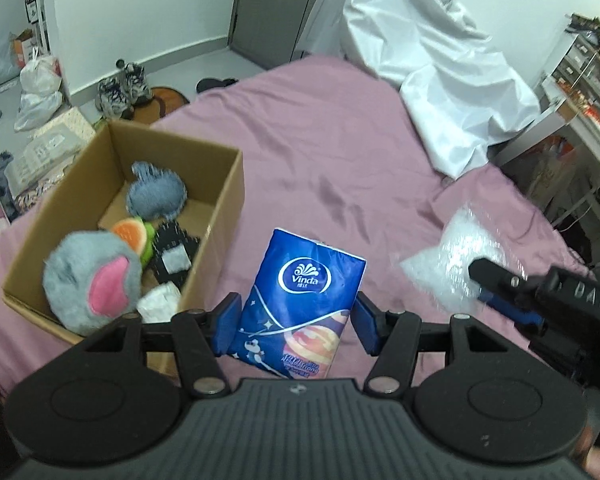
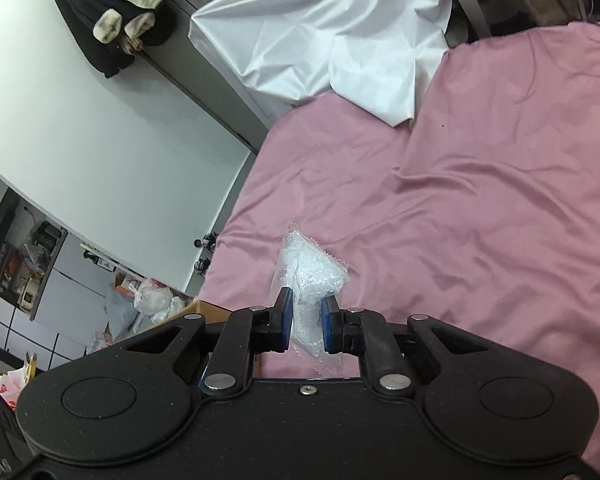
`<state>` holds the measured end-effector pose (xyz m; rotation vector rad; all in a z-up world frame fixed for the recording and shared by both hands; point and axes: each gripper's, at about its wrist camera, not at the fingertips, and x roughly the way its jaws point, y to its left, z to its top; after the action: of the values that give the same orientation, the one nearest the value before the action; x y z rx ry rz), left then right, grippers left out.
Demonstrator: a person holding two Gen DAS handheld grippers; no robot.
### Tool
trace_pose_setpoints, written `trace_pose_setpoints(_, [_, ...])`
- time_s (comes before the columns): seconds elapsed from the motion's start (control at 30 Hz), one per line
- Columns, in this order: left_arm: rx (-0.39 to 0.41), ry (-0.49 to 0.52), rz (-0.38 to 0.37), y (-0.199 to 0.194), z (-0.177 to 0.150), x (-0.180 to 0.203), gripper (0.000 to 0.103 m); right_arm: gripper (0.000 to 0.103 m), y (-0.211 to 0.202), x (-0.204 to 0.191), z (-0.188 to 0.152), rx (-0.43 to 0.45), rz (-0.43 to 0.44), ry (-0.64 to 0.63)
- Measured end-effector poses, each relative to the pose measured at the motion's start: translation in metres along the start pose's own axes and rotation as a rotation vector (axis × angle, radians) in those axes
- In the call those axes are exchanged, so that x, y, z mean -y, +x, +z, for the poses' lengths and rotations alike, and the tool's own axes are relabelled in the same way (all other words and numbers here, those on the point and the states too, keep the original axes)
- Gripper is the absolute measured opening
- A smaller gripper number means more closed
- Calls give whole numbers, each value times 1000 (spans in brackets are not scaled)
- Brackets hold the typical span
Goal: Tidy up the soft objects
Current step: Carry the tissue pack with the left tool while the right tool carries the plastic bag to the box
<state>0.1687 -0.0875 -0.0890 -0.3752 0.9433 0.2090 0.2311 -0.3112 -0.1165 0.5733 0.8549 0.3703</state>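
Over the pink bed (image 1: 320,152), a cardboard box (image 1: 220,200) of plush toys (image 1: 88,280) sits leftmost, seen only from the left wrist. The left gripper (image 1: 296,320) clamps a blue "Vinda" tissue pack (image 1: 300,300); the right gripper (image 2: 308,320), marked "DAS", pinches a clear plastic packet (image 2: 312,272).

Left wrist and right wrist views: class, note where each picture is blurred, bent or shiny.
Left wrist view: the clear bag in the right gripper is smeared by motion blur, while the blue tissue pack reads sharp; the wall and door lines bow from fisheye. Right wrist view: the white sheet shows soft sheen; the horizon tilts.
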Motion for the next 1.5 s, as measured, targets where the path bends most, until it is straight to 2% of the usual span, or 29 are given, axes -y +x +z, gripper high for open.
trace_pose_setpoints(0.3, [35, 6, -37, -29, 17, -17, 58, 14, -28, -25, -11, 49, 23, 23])
trace_pose_setpoints(0.53, [64, -27, -53, -44, 32, -44, 58, 15, -33, -50, -18, 57, 38, 16])
trace_pose_setpoints(0.73, [93, -63, -59, -53, 50, -75, 58, 15, -22, -76, -22, 31, 56, -15])
trace_pose_setpoints(1.03, [94, -117, -45, -50, 68, -117, 58, 15, 4, -116, -32, -21, 71, -64])
trace_pose_setpoints(1.5, [38, -181, -49, -19, 84, -165, 58, 15, 58, -150, -43, -105, 40, -89])
